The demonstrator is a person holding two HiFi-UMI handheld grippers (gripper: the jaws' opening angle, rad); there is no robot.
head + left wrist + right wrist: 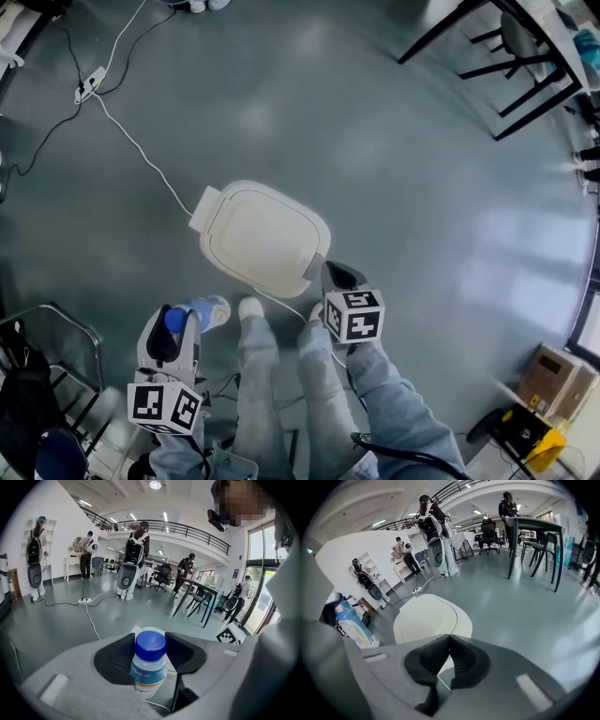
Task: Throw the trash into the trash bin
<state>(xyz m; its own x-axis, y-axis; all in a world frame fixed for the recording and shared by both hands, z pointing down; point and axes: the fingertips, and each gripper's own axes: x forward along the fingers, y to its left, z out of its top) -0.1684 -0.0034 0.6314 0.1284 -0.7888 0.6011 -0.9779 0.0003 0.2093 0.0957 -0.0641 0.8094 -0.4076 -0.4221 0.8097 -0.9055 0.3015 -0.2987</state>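
Note:
A cream-white trash bin (262,239) stands on the grey floor with its lid down. My left gripper (180,330) is shut on a small clear bottle (204,312) with a blue cap, held to the near left of the bin. In the left gripper view the bottle (149,665) sits upright between the fingers, with the bin's edge just behind it. My right gripper (336,275) hovers at the bin's near right corner. In the right gripper view its jaws (450,641) are pressed together with nothing between them, the bin lid (429,616) is ahead, and the bottle (352,623) is at the left.
A white cable (141,150) runs from a power strip (89,84) to the bin. A black table and chair (511,56) stand at the far right. A cardboard box (553,380) and a yellow item (530,433) sit near right. A black frame (47,352) is near left.

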